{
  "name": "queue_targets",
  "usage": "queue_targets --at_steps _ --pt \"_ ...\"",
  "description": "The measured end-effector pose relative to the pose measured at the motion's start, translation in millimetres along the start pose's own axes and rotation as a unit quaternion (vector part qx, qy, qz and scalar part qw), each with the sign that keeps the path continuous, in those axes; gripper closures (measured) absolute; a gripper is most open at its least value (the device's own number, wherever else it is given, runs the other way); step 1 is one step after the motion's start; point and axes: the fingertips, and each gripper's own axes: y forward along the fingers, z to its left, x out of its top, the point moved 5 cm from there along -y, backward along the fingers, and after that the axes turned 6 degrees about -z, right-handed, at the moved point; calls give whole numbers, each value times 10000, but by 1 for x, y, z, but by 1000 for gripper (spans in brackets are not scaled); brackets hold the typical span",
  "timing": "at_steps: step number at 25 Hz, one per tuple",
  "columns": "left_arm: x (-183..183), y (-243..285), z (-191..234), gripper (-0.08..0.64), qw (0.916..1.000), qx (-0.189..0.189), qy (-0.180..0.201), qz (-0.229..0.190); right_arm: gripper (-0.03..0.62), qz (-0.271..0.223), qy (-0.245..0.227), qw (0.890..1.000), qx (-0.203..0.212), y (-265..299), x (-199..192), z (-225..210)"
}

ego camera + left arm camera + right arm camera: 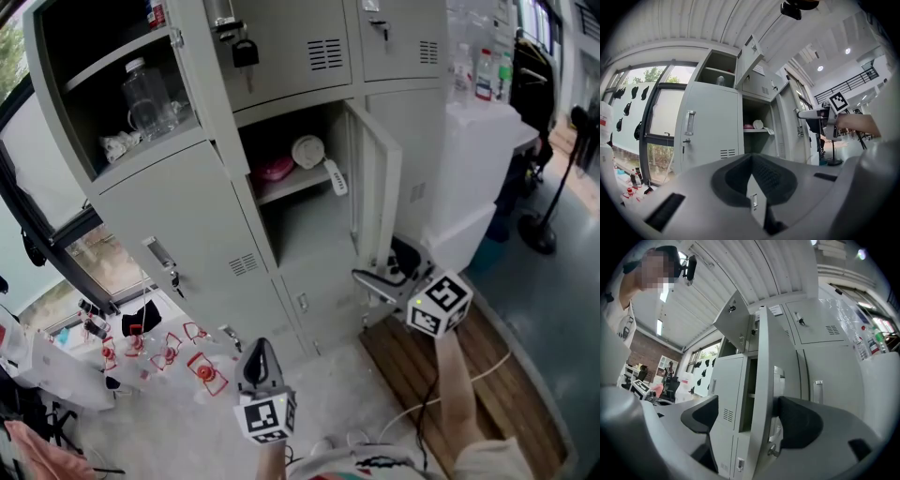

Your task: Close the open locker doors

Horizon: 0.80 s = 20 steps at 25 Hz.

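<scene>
The right tongs (370, 281) stand spread astride the open door's (375, 187) free edge (compartment (300, 225) gaping beside), the left tongs (260, 352) clenched empty, well apart.

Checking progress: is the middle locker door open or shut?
Open. The door stands swung out, baring the shelf inside; the right gripper, open, straddles its edge.

Left claw (751, 183) shown with jaws pressed together and empty, grey lockers (710, 126) beyond, upper door (749, 58) swung open, pink item (748, 126) on a shelf, right claw (802, 113) raised alongside.
</scene>
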Motion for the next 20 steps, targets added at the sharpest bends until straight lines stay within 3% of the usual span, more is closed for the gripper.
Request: queue_targets --at_steps 8,20 --pt "-2 -3 4 555 10000 64 60 10 207 1 -56 9995 302 13 -1 11" --pt "-5 -16 20 555 9997 221 85 70 207 -101 226 9970 739 45 1 40"
